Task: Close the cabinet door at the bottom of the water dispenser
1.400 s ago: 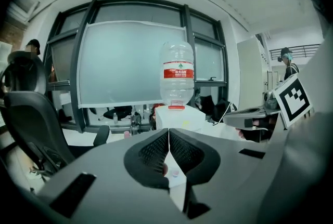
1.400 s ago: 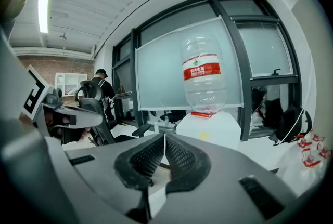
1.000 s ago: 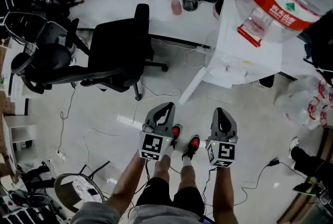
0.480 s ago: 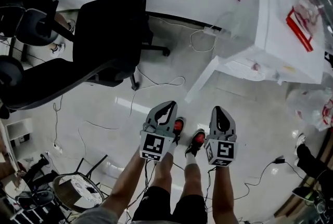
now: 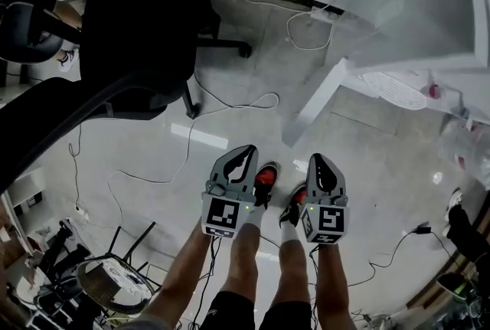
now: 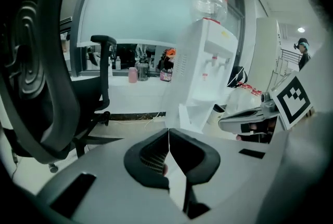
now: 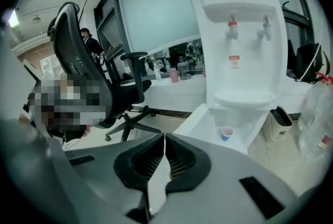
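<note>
**Claws shut, door not yet reached: I line up on the water dispenser**

I hold the left gripper (image 5: 248, 152) and the right gripper (image 5: 318, 160) low and side by side above my shoes. Each has its jaws pressed together with nothing between them. The water dispenser (image 7: 239, 36) stands far and to the right. Its cabinet door (image 7: 193, 116) hangs wide open to the left of the bottom compartment, where a small cup (image 7: 225, 133) sits inside.

Neither claw touches the door, so I judge this to be the approach step. The next move seems to call for one closed claw, probably the right one as the nearer. It would go against the door's outer face near the free edge, then push steadily rightward until the panel meets the cabinet (no gripping needed, as far as I can tell).

From the head view the door (image 5: 315, 100) shows nearly edge-on, jutting out over the floor toward me. Bare floor lies between the claws and that edge. An office chair (image 5: 145, 22) crowds the far left, and loose cables (image 5: 230, 108) trail across the floor between chair and door. A waste bin (image 7: 281, 123) stands right of the dispenser, clear of the swing.
</note>
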### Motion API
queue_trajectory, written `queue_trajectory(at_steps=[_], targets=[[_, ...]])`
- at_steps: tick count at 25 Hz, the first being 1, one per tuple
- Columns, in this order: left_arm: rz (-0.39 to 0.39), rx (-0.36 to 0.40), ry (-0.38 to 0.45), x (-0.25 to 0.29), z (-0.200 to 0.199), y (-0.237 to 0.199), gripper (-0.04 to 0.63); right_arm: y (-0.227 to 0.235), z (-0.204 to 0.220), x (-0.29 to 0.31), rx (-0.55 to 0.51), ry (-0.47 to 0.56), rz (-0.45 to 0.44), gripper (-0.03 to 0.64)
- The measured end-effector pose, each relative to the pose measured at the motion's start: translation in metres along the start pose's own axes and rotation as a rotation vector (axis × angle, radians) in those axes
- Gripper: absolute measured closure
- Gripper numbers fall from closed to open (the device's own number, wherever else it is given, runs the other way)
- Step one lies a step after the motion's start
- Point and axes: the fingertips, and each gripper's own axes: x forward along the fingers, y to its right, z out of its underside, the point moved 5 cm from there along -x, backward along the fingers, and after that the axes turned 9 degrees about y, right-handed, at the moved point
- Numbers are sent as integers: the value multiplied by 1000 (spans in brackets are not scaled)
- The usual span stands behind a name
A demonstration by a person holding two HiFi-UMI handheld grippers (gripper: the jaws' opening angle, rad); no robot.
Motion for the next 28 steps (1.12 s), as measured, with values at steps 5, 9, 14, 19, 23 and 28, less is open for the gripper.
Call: queue_trajectory(at_steps=[5,9,14,19,23,28], targets=[[1,-15,-15,10,35,-7,571,-8,42,20,9,-39,8,592],[11,-15,-23,14,53,-12,571,-13,60,35,26,-43,30,569],[23,-11,-39,14,67,-19,571,-20,77,50,66,-68,48,403],[32,-15,-58,14,79,-26,571,-29,88,68,77,-99,63,347],[40,-14,-67,19,83,-32,571,-32,93,79,93,-116,81,341],[53,-16,-58,25,82,-36,571,-28,95,83,93,-131,127,364]])
